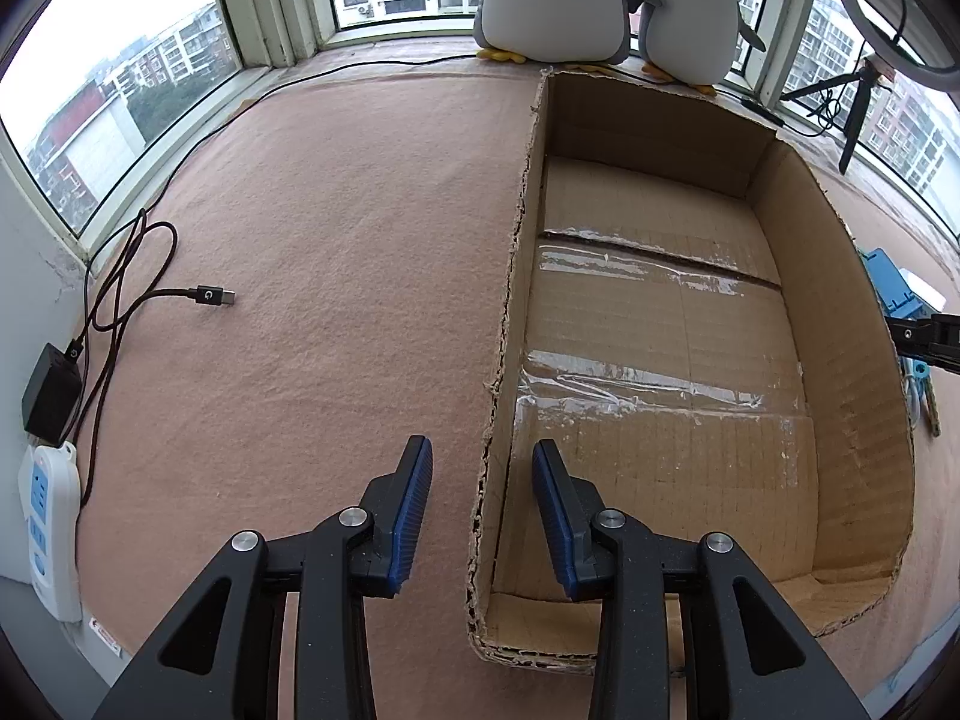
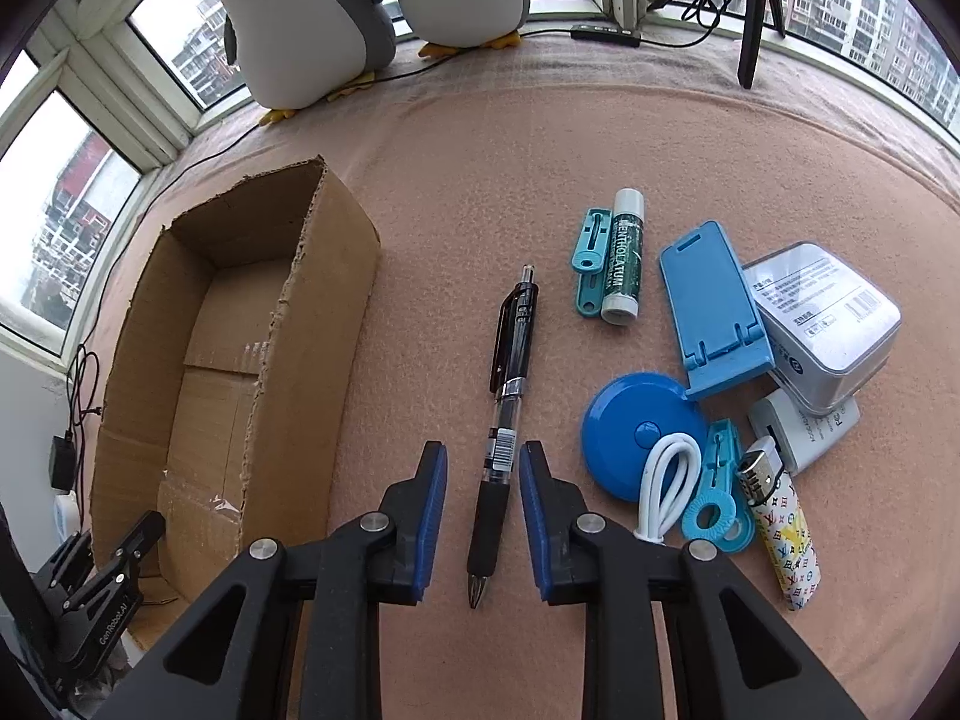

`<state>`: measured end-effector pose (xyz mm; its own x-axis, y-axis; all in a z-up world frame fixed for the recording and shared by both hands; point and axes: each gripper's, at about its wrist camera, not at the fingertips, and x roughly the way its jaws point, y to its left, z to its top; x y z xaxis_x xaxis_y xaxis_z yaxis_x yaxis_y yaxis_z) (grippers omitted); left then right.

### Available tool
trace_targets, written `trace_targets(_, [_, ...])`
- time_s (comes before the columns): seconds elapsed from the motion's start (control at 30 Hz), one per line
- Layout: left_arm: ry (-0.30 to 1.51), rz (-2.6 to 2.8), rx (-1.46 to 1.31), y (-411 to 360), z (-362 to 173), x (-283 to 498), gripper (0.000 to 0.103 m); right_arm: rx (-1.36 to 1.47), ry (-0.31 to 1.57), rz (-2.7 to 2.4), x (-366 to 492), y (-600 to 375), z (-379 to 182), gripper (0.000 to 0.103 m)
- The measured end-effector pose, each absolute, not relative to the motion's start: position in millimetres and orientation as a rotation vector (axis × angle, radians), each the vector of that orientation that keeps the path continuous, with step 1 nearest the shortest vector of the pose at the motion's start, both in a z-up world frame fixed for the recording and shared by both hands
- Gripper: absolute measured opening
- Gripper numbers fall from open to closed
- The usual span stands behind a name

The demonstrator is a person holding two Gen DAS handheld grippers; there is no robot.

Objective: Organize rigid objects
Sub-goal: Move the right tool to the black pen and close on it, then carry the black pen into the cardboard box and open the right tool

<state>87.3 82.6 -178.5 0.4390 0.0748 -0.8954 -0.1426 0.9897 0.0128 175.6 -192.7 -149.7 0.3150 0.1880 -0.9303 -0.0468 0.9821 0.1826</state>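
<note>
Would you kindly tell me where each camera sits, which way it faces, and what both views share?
Left wrist: on the left gripper, facing forward over the empty brown cardboard box; its open blue-padded fingers show.
Right wrist: on the right gripper, facing the black click pen between its open fingers.
Shared: the box, two plush penguins, pink felt table cover.

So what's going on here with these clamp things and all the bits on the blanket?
A person is tidying small items into a cardboard box, using a handheld gripper in each hand. The right gripper is open, its fingers on either side of a black pen lying on the blanket, not yet gripping it. The left gripper is open and holds nothing, straddling the box's near-left wall. The box looks empty so far; the other items sit in a cluster to the right of the pen.
</note>
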Motion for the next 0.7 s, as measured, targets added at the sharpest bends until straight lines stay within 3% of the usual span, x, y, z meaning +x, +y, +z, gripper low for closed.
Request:
trace_targets(0.47, [1.106,0.137,-0.074,83.4,-178.8,87.5,0.038,0.124,1.302,0.142,191.0,-191.2,-163.9,0.012])
trace_targets(0.7, [1.106,0.136,-0.071,82.4,-178.5,89.0,0.038,0.086,1.293,0.147,195.8,-184.3,-163.4,0.011])
